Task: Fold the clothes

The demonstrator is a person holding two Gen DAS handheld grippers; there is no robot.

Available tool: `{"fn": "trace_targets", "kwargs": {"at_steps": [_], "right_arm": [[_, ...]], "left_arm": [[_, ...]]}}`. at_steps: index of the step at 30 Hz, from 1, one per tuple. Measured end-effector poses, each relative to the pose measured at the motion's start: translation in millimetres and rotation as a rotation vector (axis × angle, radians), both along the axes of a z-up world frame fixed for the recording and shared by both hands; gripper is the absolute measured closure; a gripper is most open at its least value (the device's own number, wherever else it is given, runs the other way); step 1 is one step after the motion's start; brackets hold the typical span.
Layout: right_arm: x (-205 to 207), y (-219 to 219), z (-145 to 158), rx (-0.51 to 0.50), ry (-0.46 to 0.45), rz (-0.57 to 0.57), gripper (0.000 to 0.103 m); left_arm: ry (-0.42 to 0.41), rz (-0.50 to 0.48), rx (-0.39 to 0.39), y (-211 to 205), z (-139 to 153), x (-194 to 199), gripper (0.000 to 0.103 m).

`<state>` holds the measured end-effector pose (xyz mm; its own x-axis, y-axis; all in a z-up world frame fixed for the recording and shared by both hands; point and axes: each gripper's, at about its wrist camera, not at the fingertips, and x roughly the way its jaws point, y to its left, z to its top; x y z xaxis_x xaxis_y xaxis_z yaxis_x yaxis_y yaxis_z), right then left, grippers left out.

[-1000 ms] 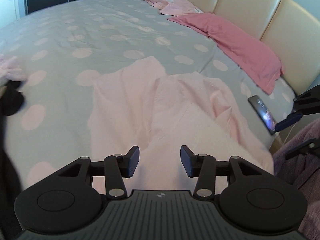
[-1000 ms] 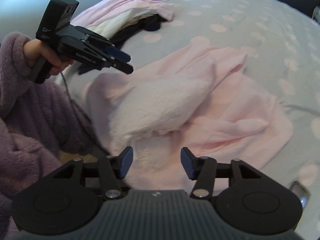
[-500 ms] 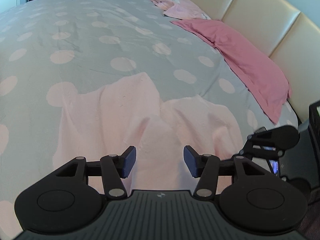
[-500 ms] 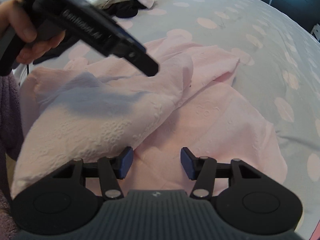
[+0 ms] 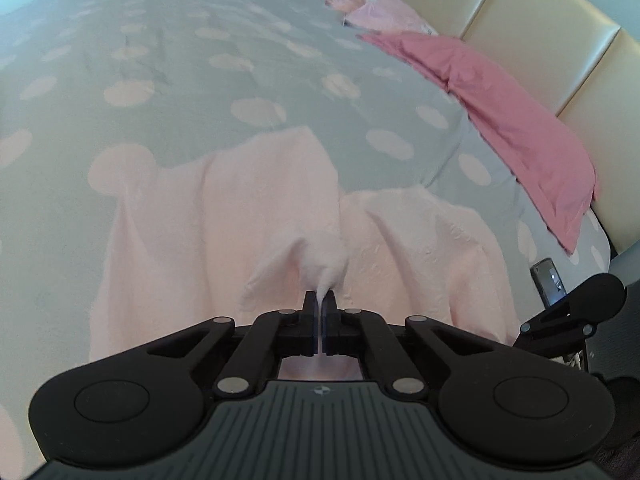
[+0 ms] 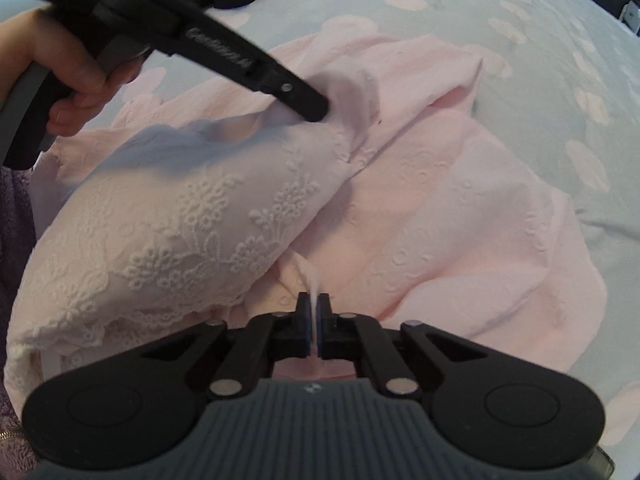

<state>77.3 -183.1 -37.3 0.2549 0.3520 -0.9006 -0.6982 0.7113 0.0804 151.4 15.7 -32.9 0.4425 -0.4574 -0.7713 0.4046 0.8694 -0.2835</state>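
Left gripper and right gripper both pinching pale pink garment, lying on grey spotted duvet; pink pillow resting far right, against cream headboard.

Your right tongs pinch the pink garment; your left tongs grip a raised fold on the bed.

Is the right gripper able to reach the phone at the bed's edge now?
Probably not: the right gripper is shut on the pink garment, so it is occupied, though nothing covers the phone.
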Motion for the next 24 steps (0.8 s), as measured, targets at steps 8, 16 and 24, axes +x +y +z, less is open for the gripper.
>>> {"fn": "trace_targets", "kwargs": {"at_steps": [8, 16, 24], "right_arm": [[-5, -53, 54, 0.088, -0.117, -0.214, 0.1], [-16, -107, 76, 0.083, -0.229, -0.47, 0.1], [-19, -113, 36, -0.043, -0.176, -0.471, 0.1]], "left_arm": [[-0.197, 0.212, -0.1, 81, 73, -44, 0.103], [-0.228, 0.341, -0.09, 136, 92, -87, 0.103], [-0.002, 0.301, 0.065, 156, 33, -135, 0.103]]}}
